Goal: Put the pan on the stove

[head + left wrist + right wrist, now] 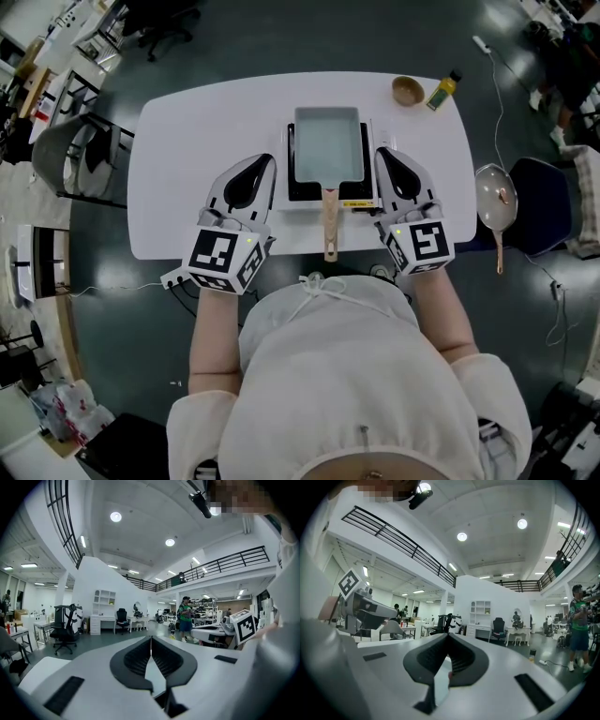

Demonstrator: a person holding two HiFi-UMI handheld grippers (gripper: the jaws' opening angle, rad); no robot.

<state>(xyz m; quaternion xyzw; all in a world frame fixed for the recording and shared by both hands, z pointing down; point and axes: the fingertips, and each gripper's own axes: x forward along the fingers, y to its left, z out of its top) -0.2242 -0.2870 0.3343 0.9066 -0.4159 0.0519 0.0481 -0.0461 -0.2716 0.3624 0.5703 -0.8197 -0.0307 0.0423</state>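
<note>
A pale rectangular pan (327,142) sits on the black stove (292,184) in the middle of the white table (187,131). Its wooden handle (330,225) points back toward the person and reaches past the table's near edge. My left gripper (265,160) lies on the table just left of the stove, shut with nothing in it. My right gripper (382,153) lies just right of the stove, also shut and empty. In the left gripper view the left gripper (151,640) has its jaws meeting at the tip, and so does the right gripper (448,635) in the right gripper view.
A small wooden bowl (408,90) and a yellow bottle (443,90) stand at the table's far right corner. A round pan (495,195) rests on a dark chair to the right of the table. Another chair (70,155) stands to the left. A person (185,618) stands in the hall beyond.
</note>
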